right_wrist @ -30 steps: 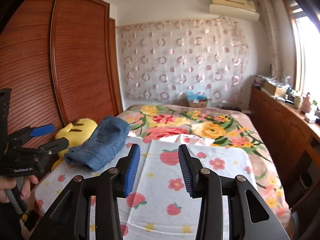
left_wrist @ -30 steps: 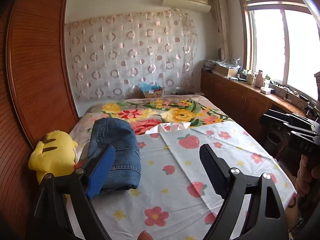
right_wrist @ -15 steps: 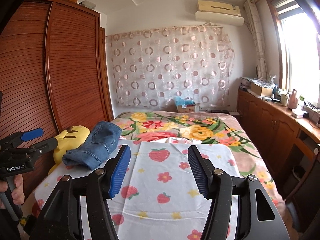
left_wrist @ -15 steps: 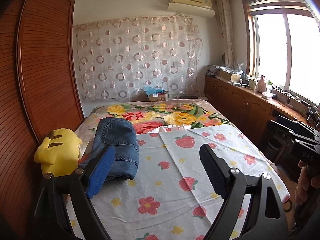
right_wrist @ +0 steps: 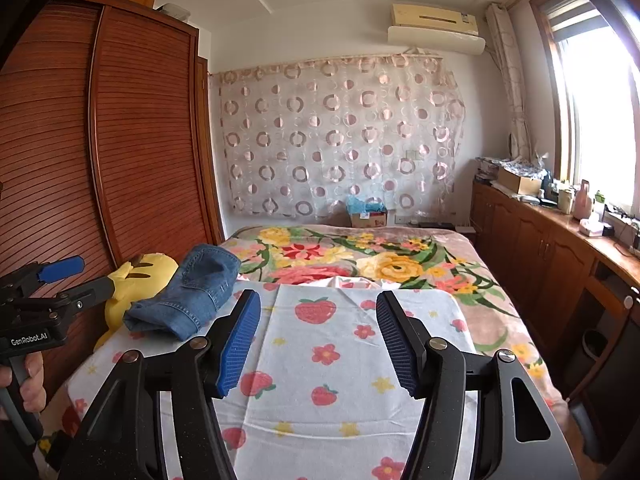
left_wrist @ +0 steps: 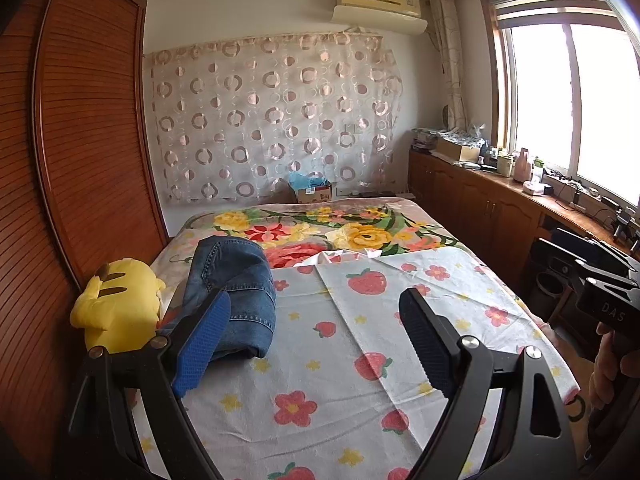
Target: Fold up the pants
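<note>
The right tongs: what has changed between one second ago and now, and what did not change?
The right tongs opened wider and, like the left tongs, pulled back and tilted up from the bed. Neither took hold of anything. The folded jeans and the yellow plush toy stayed in place.
</note>
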`<move>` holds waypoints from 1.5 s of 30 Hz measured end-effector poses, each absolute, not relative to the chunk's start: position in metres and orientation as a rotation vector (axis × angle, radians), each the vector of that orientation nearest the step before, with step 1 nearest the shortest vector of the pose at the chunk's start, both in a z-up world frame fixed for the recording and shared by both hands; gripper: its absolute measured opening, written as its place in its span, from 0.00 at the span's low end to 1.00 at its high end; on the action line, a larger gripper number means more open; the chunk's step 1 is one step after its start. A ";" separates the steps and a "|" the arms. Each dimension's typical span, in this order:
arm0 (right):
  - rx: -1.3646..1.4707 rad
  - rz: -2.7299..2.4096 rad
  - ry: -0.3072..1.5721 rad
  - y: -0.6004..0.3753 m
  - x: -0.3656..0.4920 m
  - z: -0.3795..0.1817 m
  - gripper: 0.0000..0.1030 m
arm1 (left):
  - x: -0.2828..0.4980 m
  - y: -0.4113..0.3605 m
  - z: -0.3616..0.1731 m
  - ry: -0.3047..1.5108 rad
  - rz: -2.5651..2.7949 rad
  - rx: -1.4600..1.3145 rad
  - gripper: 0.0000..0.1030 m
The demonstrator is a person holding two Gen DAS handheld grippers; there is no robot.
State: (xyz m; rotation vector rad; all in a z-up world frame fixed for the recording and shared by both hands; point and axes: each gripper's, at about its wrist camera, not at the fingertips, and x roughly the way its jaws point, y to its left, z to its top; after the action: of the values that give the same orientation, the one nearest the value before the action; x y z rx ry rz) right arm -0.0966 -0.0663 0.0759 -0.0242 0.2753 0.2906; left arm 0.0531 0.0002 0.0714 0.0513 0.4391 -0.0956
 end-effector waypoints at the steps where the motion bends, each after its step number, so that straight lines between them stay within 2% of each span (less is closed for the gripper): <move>1: -0.024 0.291 0.275 -0.067 -0.097 0.076 0.61 | 0.052 0.001 0.072 0.440 -0.094 0.051 0.84; 45: -0.021 0.282 0.267 -0.070 -0.098 0.074 0.63 | 0.051 0.002 0.072 0.438 -0.093 0.053 0.84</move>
State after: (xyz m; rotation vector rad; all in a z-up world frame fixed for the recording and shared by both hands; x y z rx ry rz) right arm -0.0983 -0.0696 0.0743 -0.0206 0.2672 0.2818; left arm 0.0514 0.0024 0.0718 0.0526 0.4375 -0.0929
